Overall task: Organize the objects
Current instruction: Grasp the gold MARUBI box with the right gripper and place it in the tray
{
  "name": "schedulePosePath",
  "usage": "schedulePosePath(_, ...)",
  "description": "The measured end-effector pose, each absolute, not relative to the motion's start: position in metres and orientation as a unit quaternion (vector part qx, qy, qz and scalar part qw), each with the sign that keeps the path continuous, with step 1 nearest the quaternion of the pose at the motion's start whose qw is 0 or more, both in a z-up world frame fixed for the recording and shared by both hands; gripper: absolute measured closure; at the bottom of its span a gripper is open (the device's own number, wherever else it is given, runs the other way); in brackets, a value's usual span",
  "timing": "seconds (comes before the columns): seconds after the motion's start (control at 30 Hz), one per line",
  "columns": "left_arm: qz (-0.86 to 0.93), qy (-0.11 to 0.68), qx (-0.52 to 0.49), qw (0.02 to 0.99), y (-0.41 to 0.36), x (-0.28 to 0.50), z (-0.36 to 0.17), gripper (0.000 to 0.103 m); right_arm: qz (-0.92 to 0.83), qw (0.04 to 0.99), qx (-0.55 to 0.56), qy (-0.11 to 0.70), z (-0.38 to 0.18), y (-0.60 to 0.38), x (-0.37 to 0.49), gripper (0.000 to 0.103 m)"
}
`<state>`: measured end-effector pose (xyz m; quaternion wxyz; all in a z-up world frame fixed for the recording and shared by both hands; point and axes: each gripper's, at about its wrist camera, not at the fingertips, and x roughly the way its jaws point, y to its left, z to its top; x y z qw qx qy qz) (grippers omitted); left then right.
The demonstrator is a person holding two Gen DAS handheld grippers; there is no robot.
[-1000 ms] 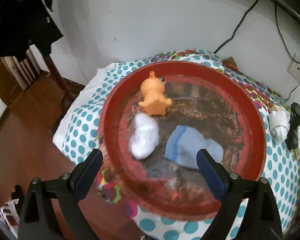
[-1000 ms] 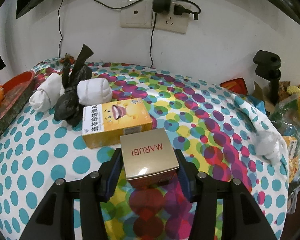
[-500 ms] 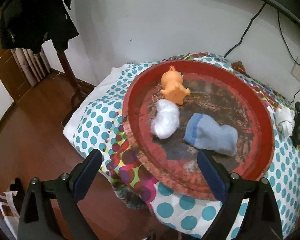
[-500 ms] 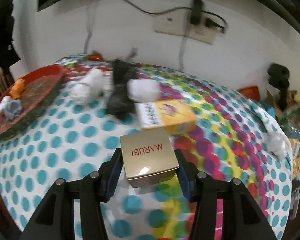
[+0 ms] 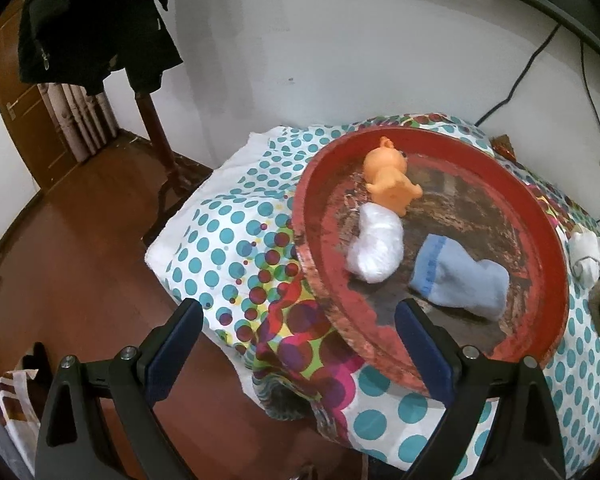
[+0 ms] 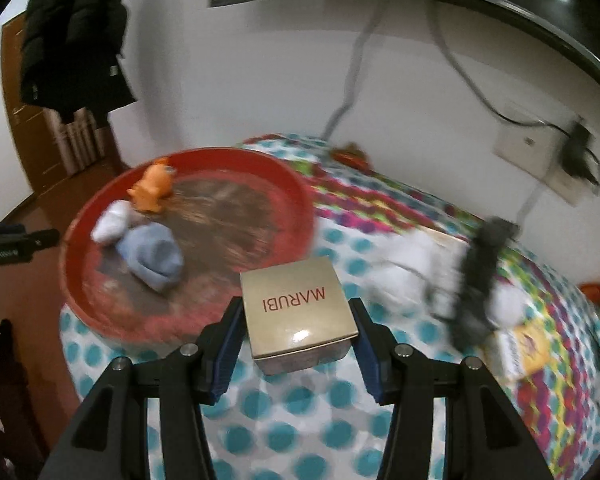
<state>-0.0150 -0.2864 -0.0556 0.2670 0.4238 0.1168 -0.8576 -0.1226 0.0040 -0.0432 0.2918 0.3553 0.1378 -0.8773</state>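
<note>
Tilting downward, right hand-held gripper (image 6: pixel 298 328) clamps box (image 6: pixel 296 312).

The right gripper (image 6: pixel 298 330) angles downward, its blue-padded fingers (image 6: pixel 228 340) pressed flat against the left and right sides of a held gold box (image 6: pixel 296 312), which sits upright between them. The left gripper (image 5: pixel 300 344), also tilted downward, holds its jaws wide apart with nothing between the pads.

Polka-dot covered table (image 5: pixel 228 236), red tray (image 5: pixel 556 264), rolled socks (image 6: pixel 416 256), yellow box (image 6: pixel 528 346)
</note>
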Motion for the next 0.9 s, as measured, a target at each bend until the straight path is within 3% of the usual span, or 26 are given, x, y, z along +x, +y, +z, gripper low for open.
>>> schedulePosePath(0.33,-0.852,0.146,0.421,0.276,-0.306,-0.008,-0.058,0.006,-0.849,0.329,0.379,0.166,-0.066,-0.083,-0.123,0.051)
schedulePosePath(0.9,-0.849,0.151,0.428,0.272,-0.310,-0.010,-0.063,0.006,-0.841,0.318,0.404,0.166,-0.091,-0.109,-0.137,0.050)
